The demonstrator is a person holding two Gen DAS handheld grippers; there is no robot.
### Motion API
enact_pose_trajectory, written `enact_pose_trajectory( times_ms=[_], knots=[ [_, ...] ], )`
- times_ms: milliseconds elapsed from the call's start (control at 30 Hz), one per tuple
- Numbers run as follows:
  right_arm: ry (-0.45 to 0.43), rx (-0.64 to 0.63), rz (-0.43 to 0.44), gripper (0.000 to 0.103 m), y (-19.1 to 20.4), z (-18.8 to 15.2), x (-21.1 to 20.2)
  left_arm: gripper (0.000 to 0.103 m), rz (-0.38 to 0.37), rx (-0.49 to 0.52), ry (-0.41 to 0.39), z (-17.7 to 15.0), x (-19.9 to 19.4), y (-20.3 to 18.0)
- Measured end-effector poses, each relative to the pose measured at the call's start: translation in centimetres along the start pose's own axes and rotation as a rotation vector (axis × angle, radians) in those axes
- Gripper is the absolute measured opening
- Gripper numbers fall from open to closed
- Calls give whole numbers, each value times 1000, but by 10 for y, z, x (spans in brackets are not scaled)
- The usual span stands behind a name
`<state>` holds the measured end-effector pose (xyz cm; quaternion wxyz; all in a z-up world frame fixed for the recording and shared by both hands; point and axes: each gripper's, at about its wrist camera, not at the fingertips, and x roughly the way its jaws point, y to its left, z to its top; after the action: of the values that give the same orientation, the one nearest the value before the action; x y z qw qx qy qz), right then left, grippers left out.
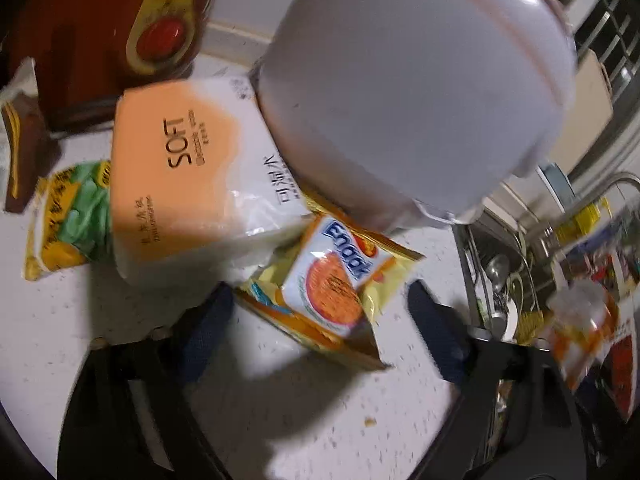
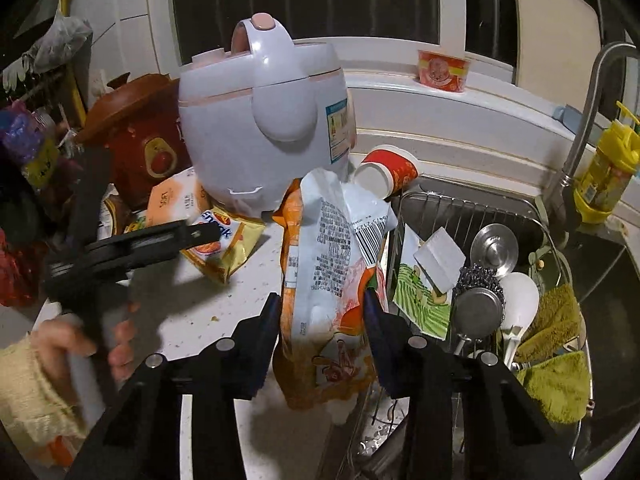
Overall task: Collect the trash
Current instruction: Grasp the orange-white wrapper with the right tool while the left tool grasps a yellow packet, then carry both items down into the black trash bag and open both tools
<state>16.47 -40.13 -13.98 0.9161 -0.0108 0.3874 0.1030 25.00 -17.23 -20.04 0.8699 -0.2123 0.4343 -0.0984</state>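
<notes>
A yellow and white "Enaak" snack wrapper lies crumpled on the speckled white counter, in front of the white rice cooker. My left gripper stands open around it, with one finger on each side and neither pad pressing. In the right wrist view the same wrapper lies under the left gripper's fingers, held by a hand in a cream sleeve. My right gripper is shut on an orange and white snack bag, which it holds upright above the counter's edge.
A "SOFT" tissue pack, a green and yellow packet and a red-brown cooker crowd the left. A tipped red paper cup lies by the rice cooker. The sink rack holds utensils, scourers and cloths.
</notes>
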Motion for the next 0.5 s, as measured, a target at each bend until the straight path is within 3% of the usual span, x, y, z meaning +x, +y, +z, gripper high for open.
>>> enact_pose_trajectory(
  times_ms=[33,67,200,333,500],
  knots=[
    [-2,2,2,41,0,0,0,50,7,10,7,2,4,-1],
    [-4,8,2,41,0,-2,-1,45,0,12,15,2,6,-1],
    [-12,36,21,41,2,-4,-4,35,-52,-4,1,2,-3,5],
    [-38,38,42,41,14,-3,-16,24,-90,61,-23,0,-28,0],
    [-74,41,77,41,36,0,-36,22,-138,106,-48,-6,-67,9]
  ],
)
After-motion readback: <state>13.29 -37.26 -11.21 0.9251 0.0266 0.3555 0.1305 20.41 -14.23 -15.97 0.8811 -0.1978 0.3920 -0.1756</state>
